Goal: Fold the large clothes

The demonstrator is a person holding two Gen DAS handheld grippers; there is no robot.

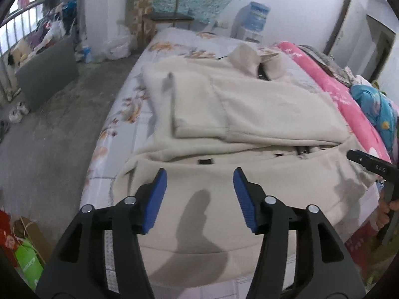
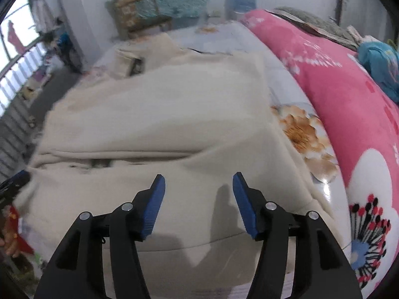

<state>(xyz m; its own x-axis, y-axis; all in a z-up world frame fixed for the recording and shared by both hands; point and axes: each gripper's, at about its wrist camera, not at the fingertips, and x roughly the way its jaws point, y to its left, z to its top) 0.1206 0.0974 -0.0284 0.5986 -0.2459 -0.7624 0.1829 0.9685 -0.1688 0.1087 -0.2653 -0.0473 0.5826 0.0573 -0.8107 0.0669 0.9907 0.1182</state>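
Note:
A large cream coat (image 1: 249, 109) lies spread on the bed, its sides folded inward, dark buttons showing along a fold line near its hem. It also fills the right wrist view (image 2: 159, 114). My left gripper (image 1: 200, 194) is open and empty, hovering just above the coat's near hem. My right gripper (image 2: 198, 199) is open and empty above the hem's right part. The right gripper's black tip also shows at the right edge of the left wrist view (image 1: 369, 163). The left gripper's tip shows at the left edge of the right wrist view (image 2: 15, 180).
The bed (image 1: 129, 104) has a floral sheet. A rolled pink floral blanket (image 2: 349, 114) and blue bedding (image 1: 374, 104) lie along its right side. A concrete floor (image 1: 49, 134), shoes, bags and a grey board are to the left. A chair (image 1: 164, 12) stands beyond the bed.

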